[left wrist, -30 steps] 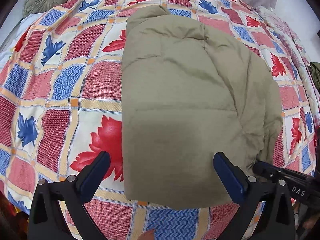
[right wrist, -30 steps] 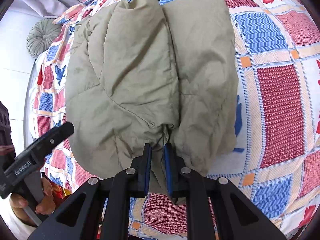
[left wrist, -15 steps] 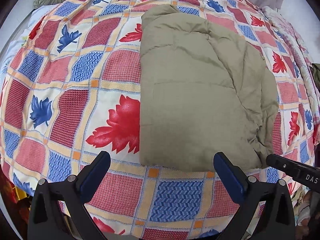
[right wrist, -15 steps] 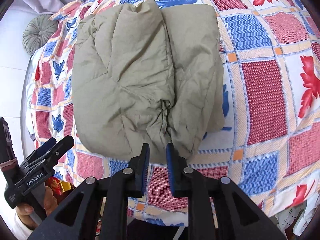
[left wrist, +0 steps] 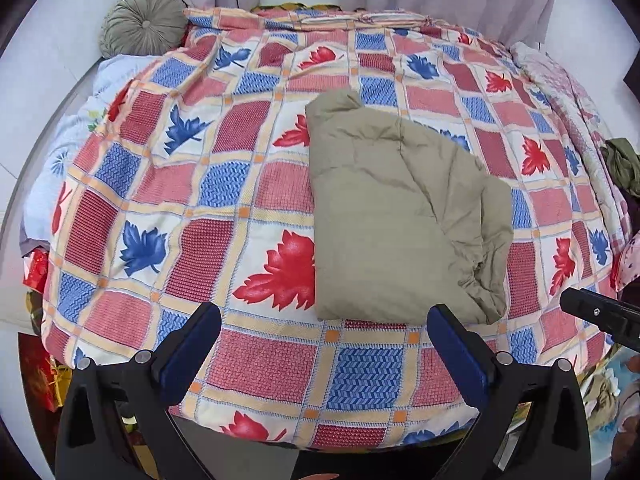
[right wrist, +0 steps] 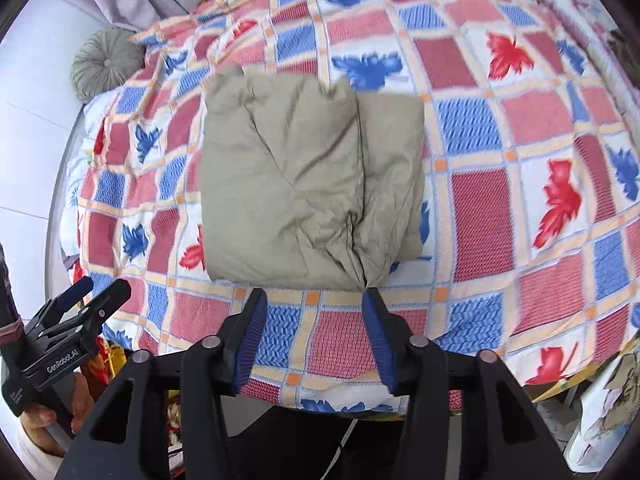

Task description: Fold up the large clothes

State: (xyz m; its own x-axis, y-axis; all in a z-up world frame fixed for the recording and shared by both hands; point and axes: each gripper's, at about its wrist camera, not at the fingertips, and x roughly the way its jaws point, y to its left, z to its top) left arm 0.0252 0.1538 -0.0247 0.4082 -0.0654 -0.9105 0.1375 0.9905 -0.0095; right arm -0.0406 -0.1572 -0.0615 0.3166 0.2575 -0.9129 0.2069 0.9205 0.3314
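The folded jacket (left wrist: 400, 216) covers a patch of the bedspread (left wrist: 240, 200), and its inner layers are tucked out of sight. In the left wrist view the right claw (left wrist: 600, 316) shows only as a dark tip cut off by the right edge, so its fingers cannot be read there. The dark green cloth (left wrist: 622, 162) at the far right is cropped too. In the right wrist view the bedspread's far right part is blurred, and the hand (right wrist: 44, 416) holding the left claw (right wrist: 86, 298) is cut by the left edge.
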